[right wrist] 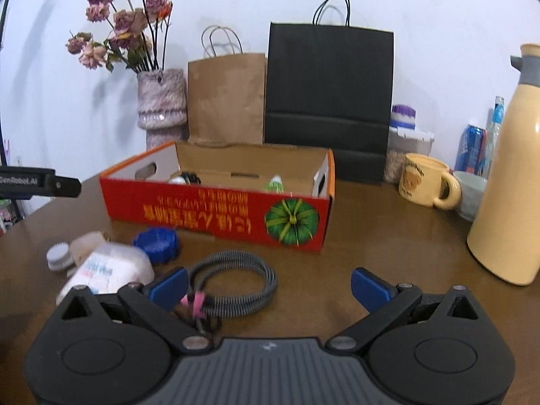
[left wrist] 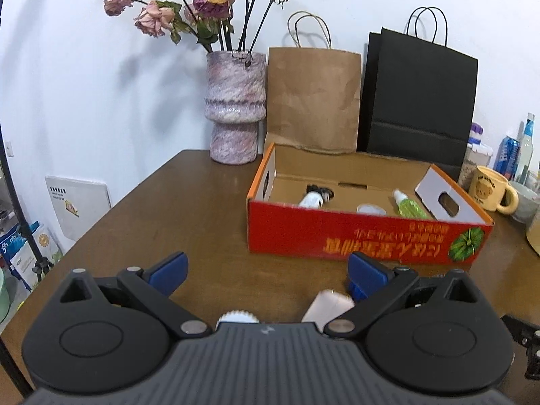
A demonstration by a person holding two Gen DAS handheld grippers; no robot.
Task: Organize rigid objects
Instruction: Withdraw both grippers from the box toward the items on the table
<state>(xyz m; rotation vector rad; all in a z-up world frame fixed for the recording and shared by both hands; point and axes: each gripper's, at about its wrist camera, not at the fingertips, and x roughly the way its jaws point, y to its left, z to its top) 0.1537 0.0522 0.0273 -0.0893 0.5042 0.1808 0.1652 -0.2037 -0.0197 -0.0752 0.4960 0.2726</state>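
A red cardboard box (left wrist: 354, 236) (right wrist: 216, 211) sits on the brown table, holding a white bottle (left wrist: 312, 199), a small pale lid (left wrist: 371, 209) and a green bottle (left wrist: 406, 204) (right wrist: 275, 184). In front of it lie a blue ridged cap (right wrist: 157, 239), a white tissue pack (right wrist: 108, 268) (left wrist: 329, 305), a small white ridged cap (right wrist: 59, 256) (left wrist: 238, 317) and a coiled grey cable (right wrist: 233, 283). My left gripper (left wrist: 266, 275) is open above the table with nothing between its fingers. My right gripper (right wrist: 270, 287) is open, its left finger at the cable's edge.
A vase of dried roses (left wrist: 234, 108), a brown paper bag (left wrist: 314, 98) and a black paper bag (left wrist: 418, 98) stand behind the box. At the right are a yellow bear mug (right wrist: 427, 185), a cream thermos (right wrist: 509, 182), a grey cup (right wrist: 470, 192), jars and cans.
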